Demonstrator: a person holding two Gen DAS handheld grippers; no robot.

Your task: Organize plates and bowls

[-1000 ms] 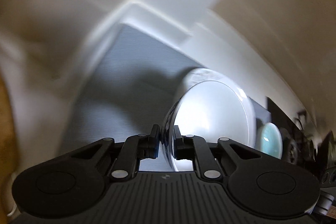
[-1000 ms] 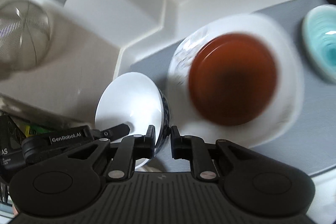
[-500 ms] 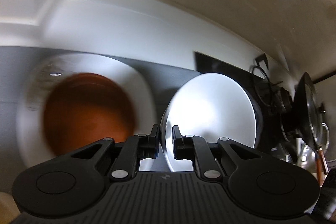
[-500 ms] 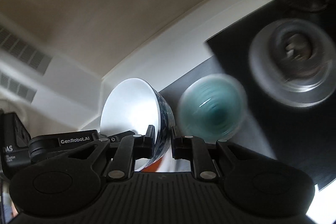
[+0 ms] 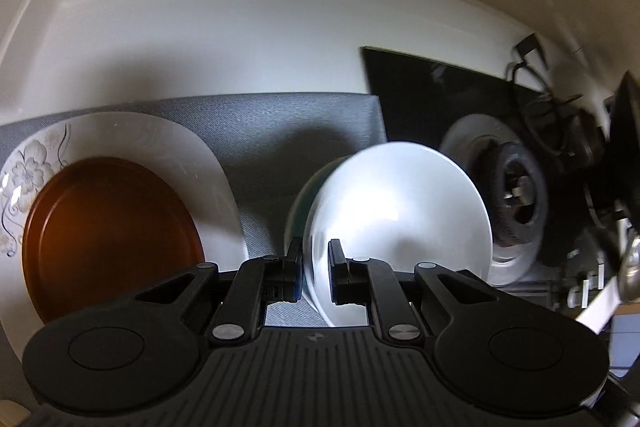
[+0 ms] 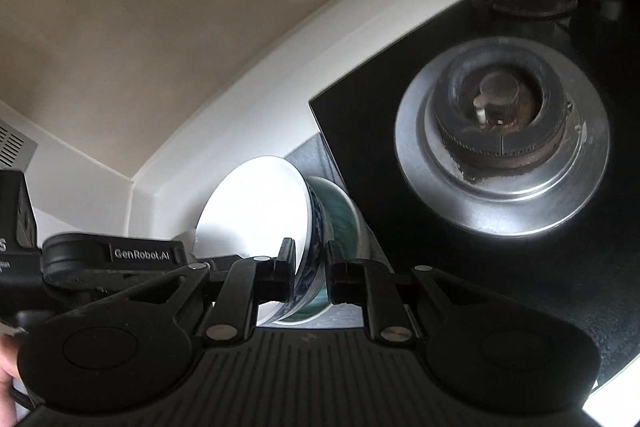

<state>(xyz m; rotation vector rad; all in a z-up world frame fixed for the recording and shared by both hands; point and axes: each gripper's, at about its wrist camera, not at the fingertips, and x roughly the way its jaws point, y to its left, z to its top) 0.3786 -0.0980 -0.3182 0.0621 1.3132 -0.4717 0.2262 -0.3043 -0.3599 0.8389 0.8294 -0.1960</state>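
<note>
On the mat (image 5: 280,131), at left, a small plate (image 5: 108,235) stacked on a larger plate (image 5: 192,155). To the right, a bowl (image 5: 400,219) tilted on edge, directly over a second bowl (image 6: 340,219). Further right, beside the mat, a stove burner (image 6: 502,131) on the hob (image 6: 540,267). Behind everything, a wall (image 5: 240,27).

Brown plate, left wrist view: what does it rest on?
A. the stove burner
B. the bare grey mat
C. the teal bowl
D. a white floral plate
D: the brown plate lies inside the rim of the white floral plate, which sits on the grey mat.
</note>
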